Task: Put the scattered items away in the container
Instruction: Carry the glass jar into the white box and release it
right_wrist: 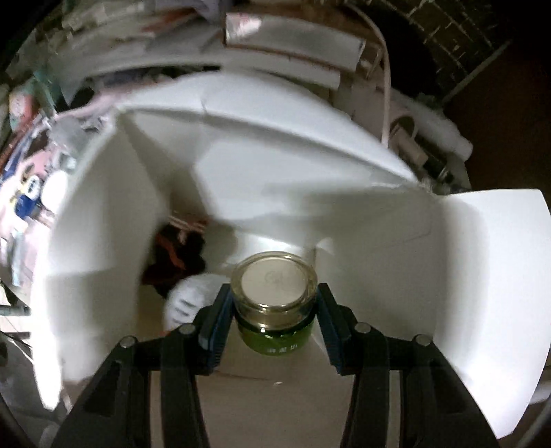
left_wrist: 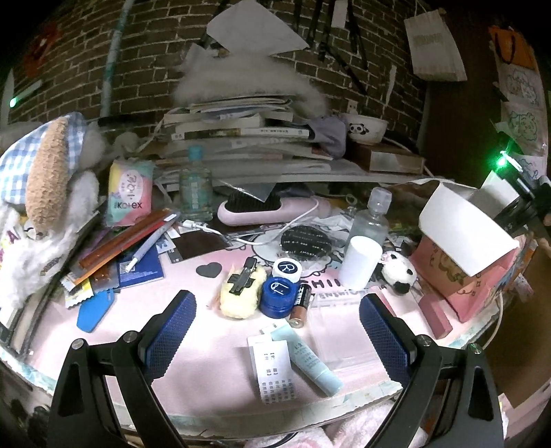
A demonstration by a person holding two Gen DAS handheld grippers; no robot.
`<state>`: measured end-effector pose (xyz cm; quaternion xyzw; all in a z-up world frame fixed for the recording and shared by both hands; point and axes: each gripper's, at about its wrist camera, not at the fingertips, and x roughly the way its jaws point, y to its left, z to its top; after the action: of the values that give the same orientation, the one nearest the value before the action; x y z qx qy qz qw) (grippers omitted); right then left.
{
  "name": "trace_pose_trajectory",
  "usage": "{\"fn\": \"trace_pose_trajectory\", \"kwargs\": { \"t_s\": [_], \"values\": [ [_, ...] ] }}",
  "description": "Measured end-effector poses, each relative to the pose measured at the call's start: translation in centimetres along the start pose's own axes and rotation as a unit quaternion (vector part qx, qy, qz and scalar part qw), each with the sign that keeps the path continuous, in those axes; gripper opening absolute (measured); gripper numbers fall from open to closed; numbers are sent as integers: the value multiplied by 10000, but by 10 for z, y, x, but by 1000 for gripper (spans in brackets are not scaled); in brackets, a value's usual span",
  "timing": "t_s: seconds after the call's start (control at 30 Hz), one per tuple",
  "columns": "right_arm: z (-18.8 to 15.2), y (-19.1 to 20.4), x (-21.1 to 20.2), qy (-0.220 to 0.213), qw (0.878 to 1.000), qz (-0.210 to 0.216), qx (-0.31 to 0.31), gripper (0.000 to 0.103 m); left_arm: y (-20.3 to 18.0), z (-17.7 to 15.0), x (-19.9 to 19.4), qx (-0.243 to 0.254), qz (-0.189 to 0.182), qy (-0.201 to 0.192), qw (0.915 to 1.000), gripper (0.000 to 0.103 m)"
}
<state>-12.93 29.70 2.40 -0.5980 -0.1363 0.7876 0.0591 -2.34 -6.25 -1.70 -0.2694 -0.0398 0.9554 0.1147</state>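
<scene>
A dark brick wall with pale mortar is seen at the far side, dimly lit. Sheets of paper and a paper bag are hung on it, and drawings are pinned at the far right. A pale pole is leaned against the wall at the left. A small green light is seen glowing at the right. The table is covered by a pink cloth, and books are stacked along its far edge.
</scene>
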Motion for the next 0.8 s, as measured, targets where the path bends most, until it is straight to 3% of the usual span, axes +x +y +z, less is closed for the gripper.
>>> {"fn": "trace_pose_trajectory", "kwargs": {
  "t_s": [0.3, 0.47, 0.6, 0.73, 0.8],
  "values": [
    [-3, 4, 2, 68, 9997, 62, -209, 44, -1, -5, 12, 35, 19, 208, 9998, 95],
    [-2, -2, -16, -234, 9997, -21, -116, 46, 5, -7, 14, -36, 19, 242, 9997, 95],
    [-5, -4, -51, -865, 9962, 62, 99, 48, 11, -9, 13, -47, 93, 231, 9997, 95],
    [-19, 21, -90, -1814, 9824, 436, 105, 75, 12, -11, 13, 26, 166, 234, 9996, 95],
    [-33, 47, -106, -2268, 9716, 673, -33, 76, 15, -12, 13, 26, 167, 241, 9996, 93]
  ]
}}
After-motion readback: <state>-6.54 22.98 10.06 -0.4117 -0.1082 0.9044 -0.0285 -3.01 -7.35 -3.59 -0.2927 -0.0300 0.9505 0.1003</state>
